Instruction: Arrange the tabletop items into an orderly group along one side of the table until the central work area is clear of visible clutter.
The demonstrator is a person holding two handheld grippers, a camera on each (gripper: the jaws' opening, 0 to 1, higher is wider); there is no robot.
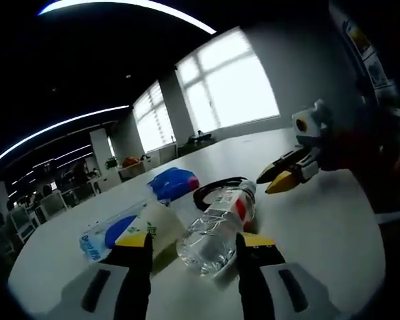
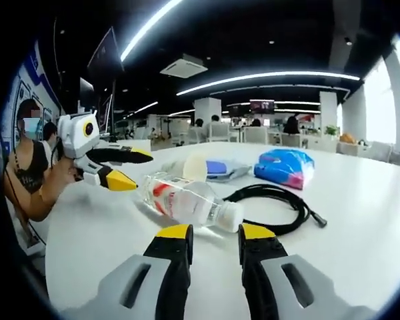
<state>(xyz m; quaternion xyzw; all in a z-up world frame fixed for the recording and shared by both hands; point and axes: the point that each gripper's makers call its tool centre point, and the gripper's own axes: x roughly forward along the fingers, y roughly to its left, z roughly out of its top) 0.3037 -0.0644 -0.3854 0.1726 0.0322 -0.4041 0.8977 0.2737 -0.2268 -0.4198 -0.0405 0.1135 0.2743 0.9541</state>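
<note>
Left gripper view looks along the left gripper (image 1: pixel 193 248), whose two black, yellow-tipped jaws stand parted and grasp nothing — the base of the one plastic bottle (image 1: pixel 219 228) lies just past them, between the tips. That bottle is clear, ribbed and crinkled, lying on its side with a red-and-white label. Touching its left side lies one flat white packet (image 1: pixel 123 230) with blue print, a rounded pale lid on top. Behind the bottle curls one black cable (image 1: pixel 215 187), looped and rubbery, and beyond it one soft blue pouch (image 1: pixel 173 183) with a pink edge. All four sit close together on the smooth white table (image 1: pixel 333 223). Right gripper view shows the right gripper (image 2: pixel 214 235) likewise spread and empty, its tips just short of the bottle's capped neck; the cable's plug end lies to the right, the pouch farther back. In the left gripper view its pointed yellow tips, apart, hover to the right of the group.
</note>
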